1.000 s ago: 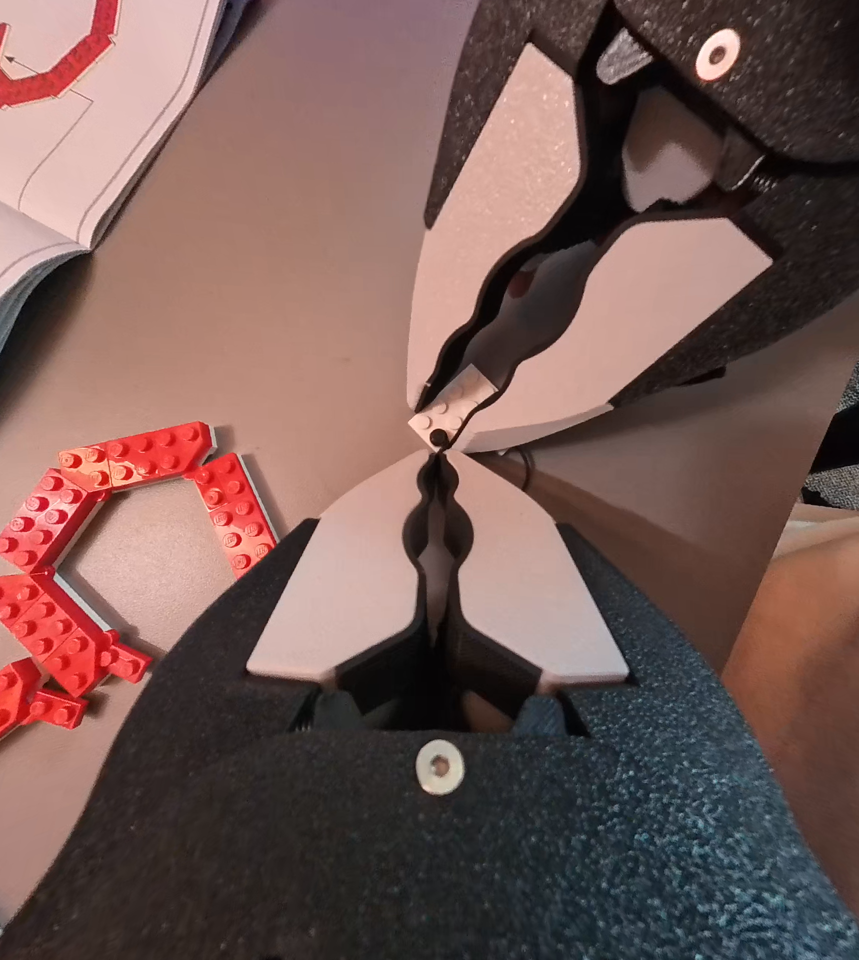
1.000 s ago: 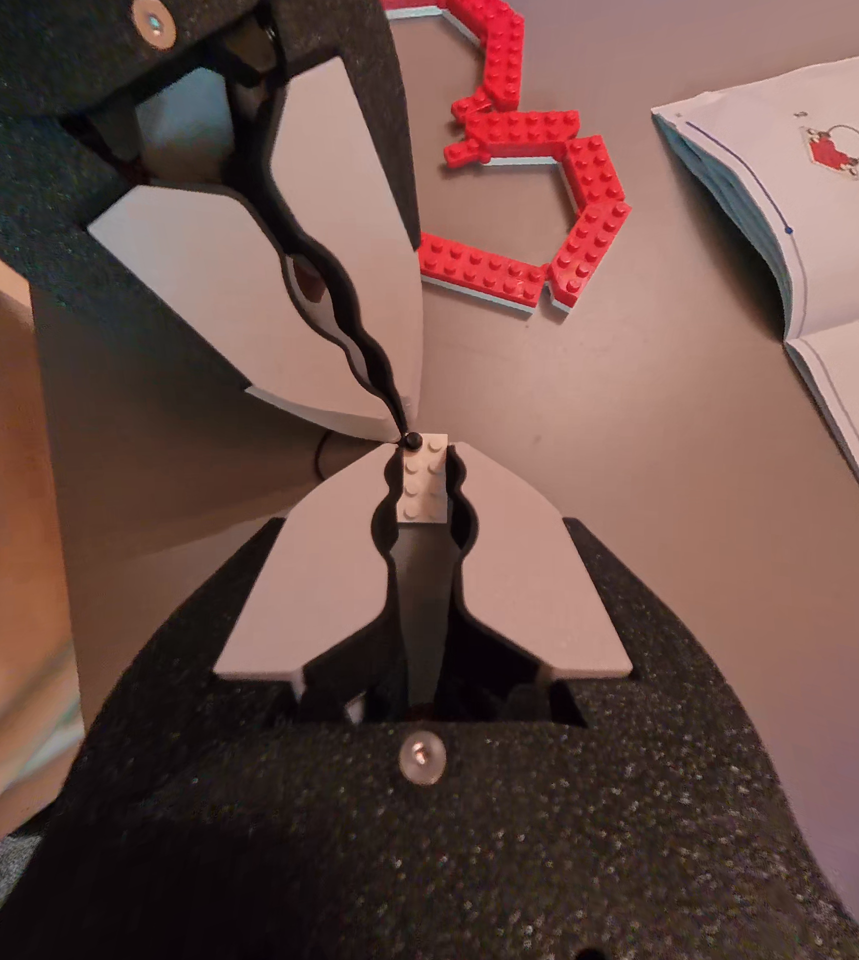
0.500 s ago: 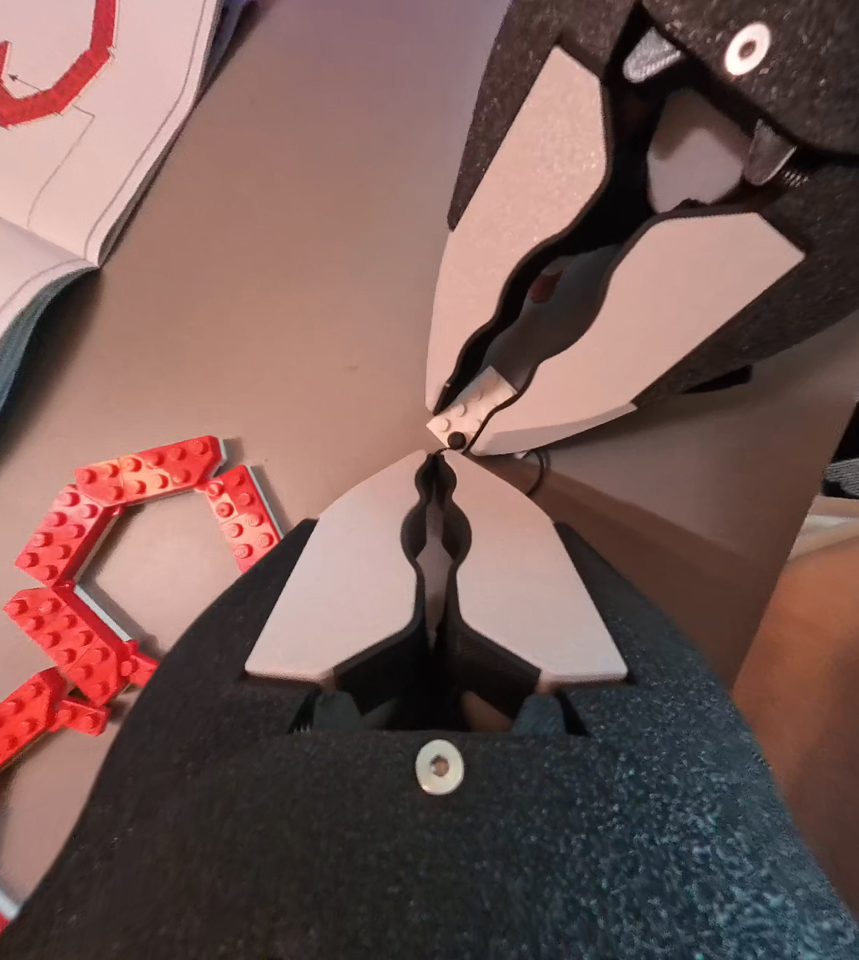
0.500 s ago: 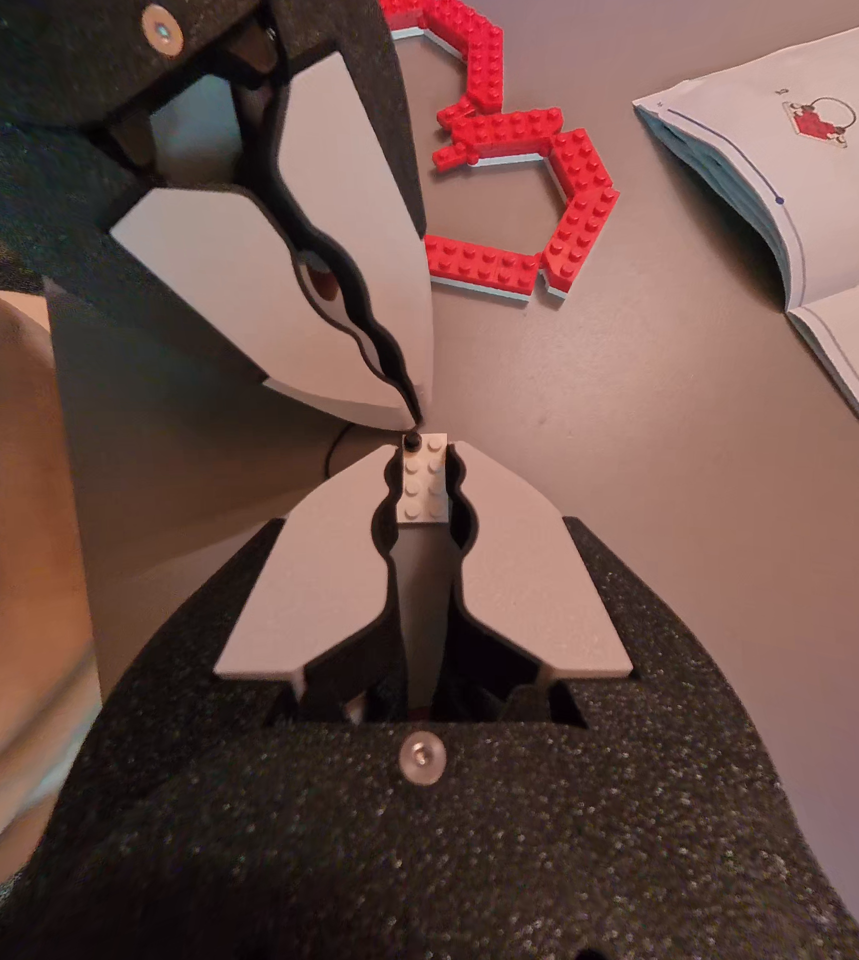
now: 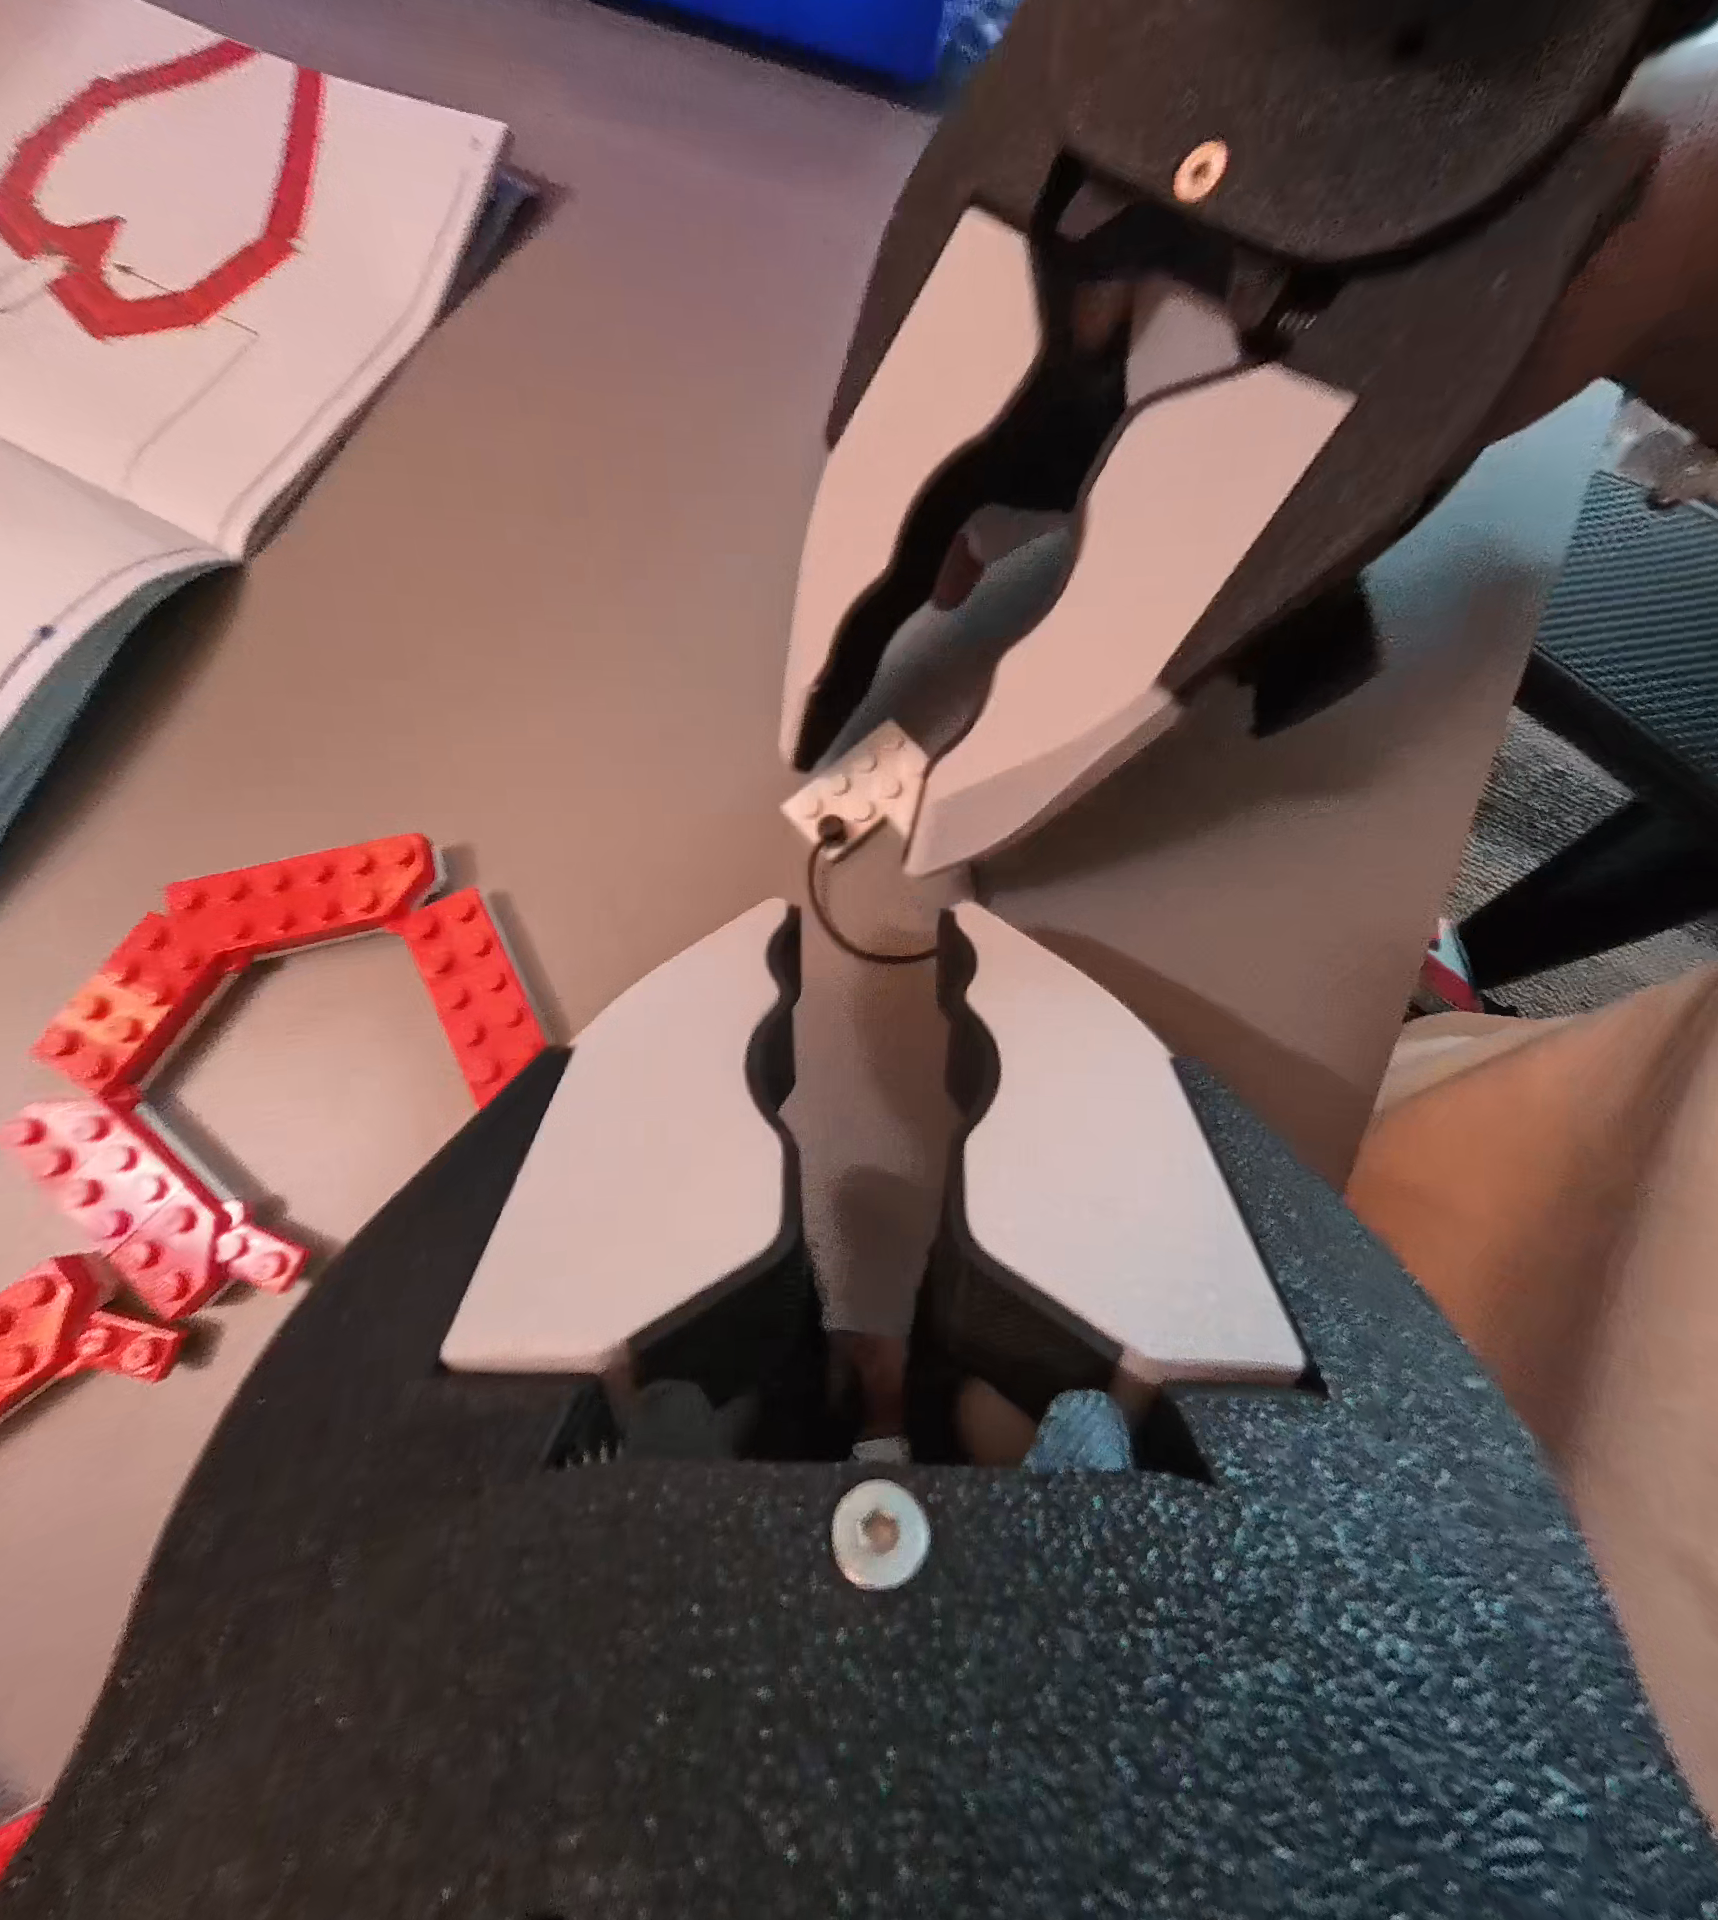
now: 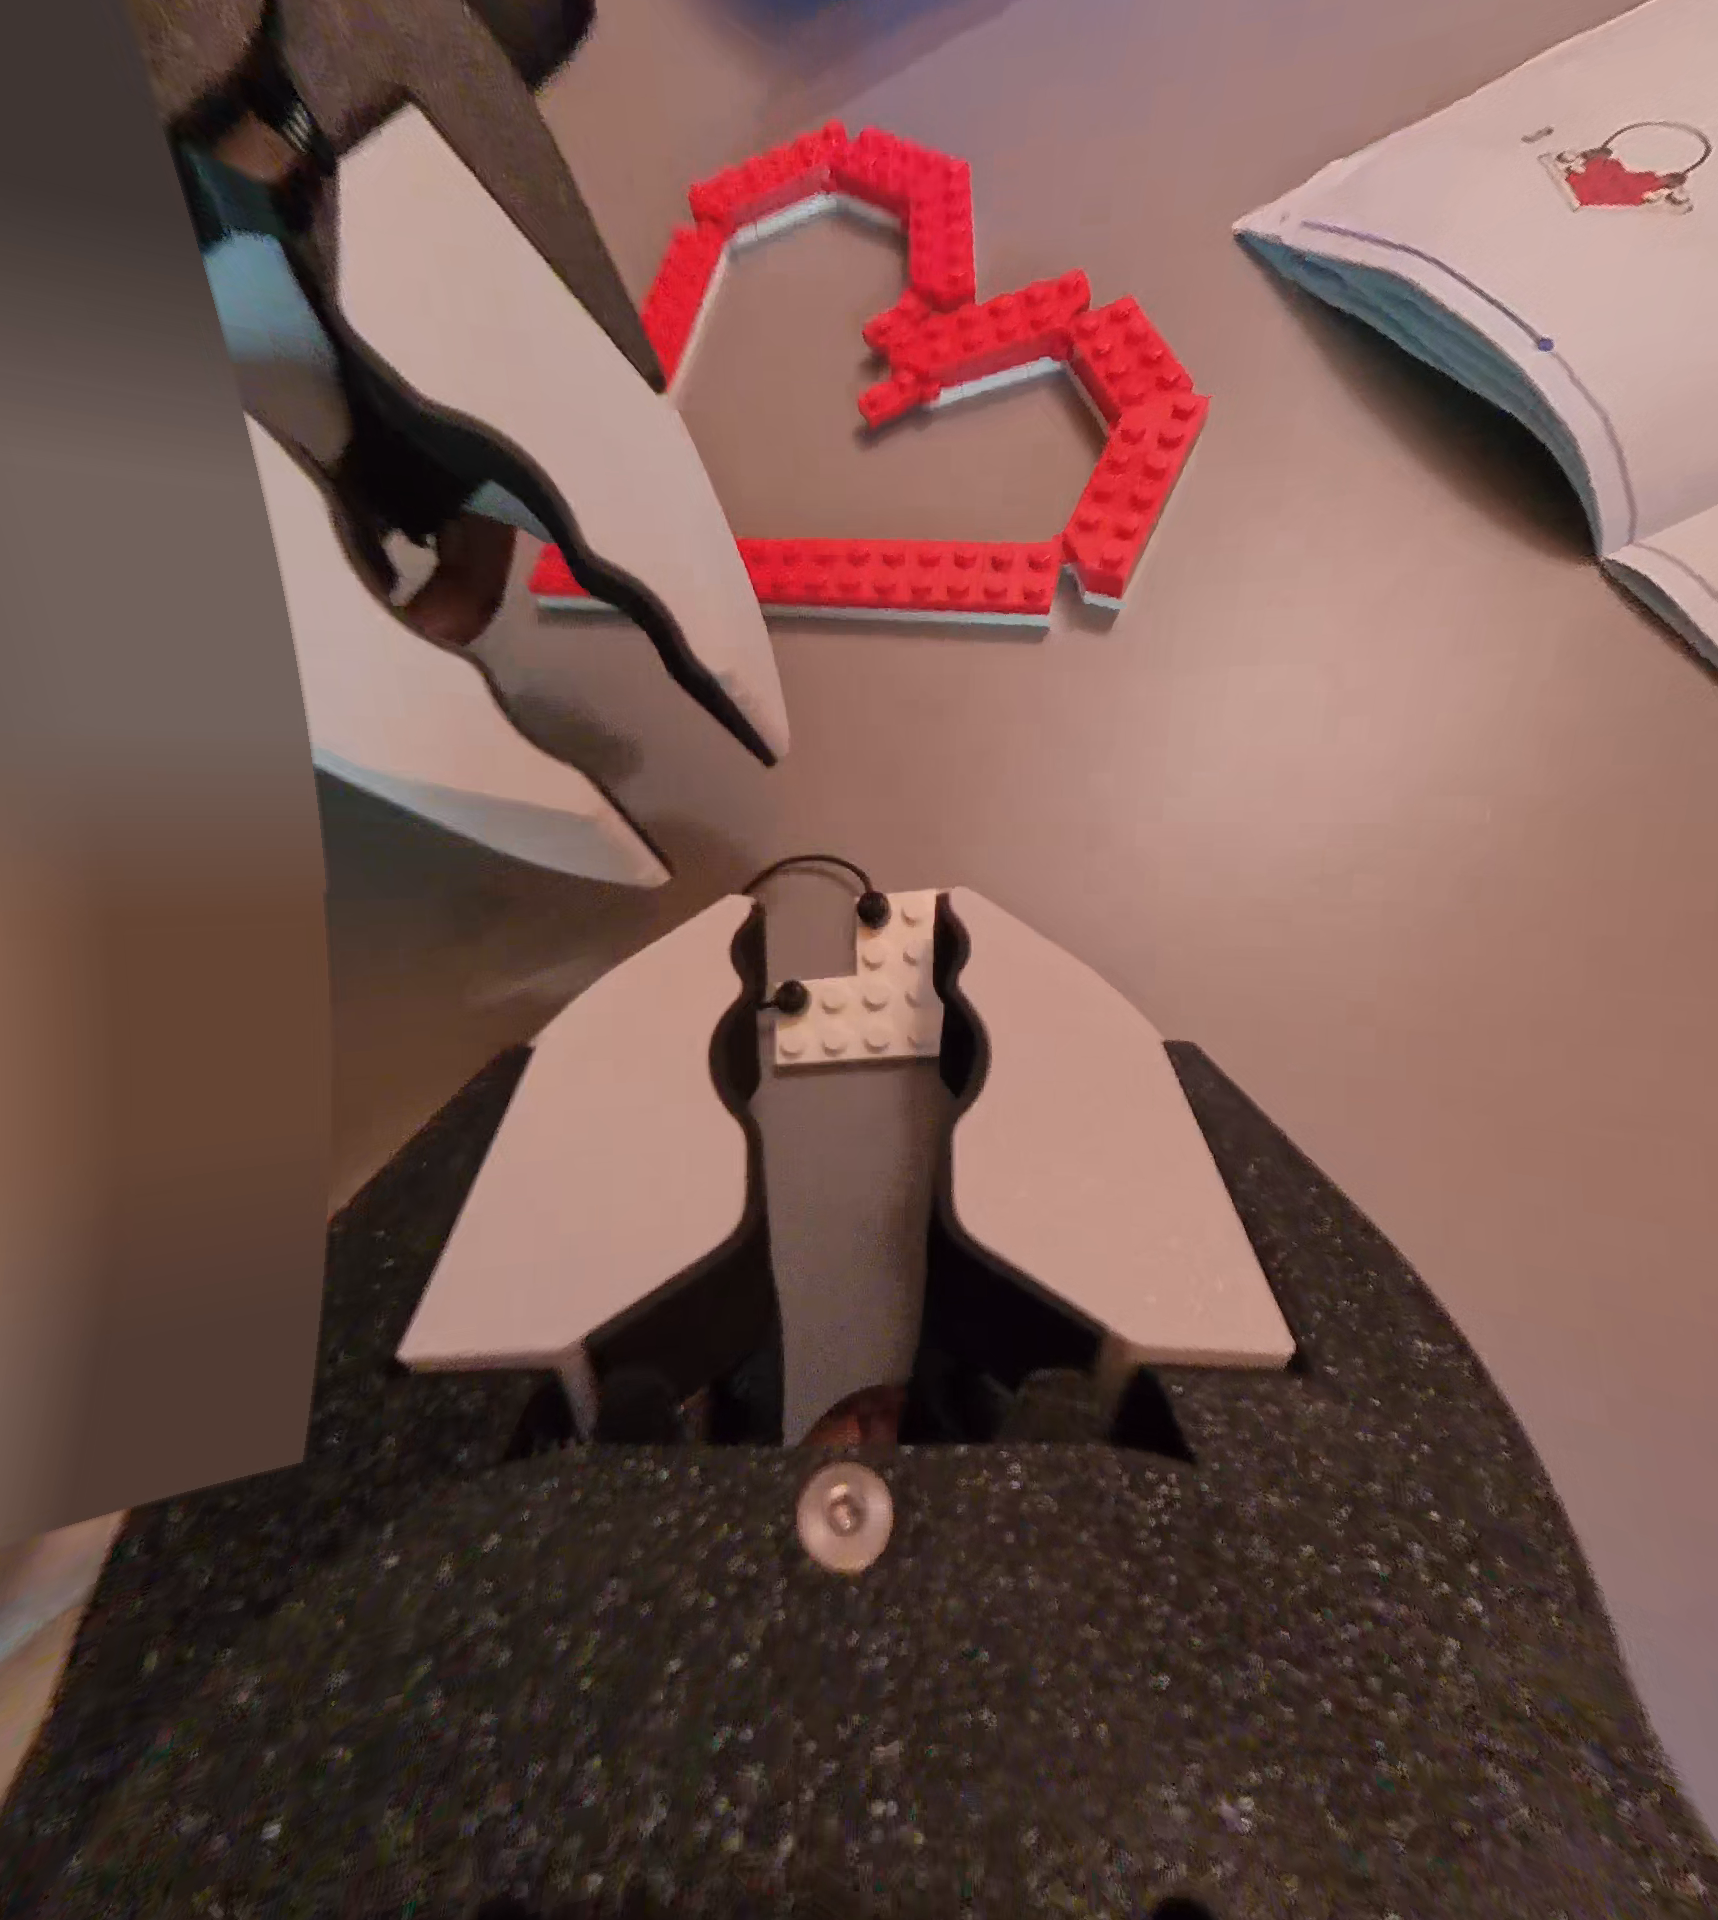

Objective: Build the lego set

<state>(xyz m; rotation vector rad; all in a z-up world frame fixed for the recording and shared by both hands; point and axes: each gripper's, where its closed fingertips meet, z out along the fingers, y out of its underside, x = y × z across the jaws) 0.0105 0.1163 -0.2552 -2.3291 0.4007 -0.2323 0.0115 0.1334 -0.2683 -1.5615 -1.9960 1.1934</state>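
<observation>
Brown tabletop [image 5: 543, 582], dark chair [image 5: 1707, 665] (beside it)

A desk-like hobby spot: brown tabletop [image 6: 1354, 831], open instruction booklet [image 5: 107, 416] (bricks nearby).

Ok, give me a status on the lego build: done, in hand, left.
Done: the red brick heart outline lies assembled on the brown table. In hand: the right gripper clamps a light grey L-shaped plate with a thin black cord fitted; the left gripper is open. Left: joining that plate to the heart.
</observation>
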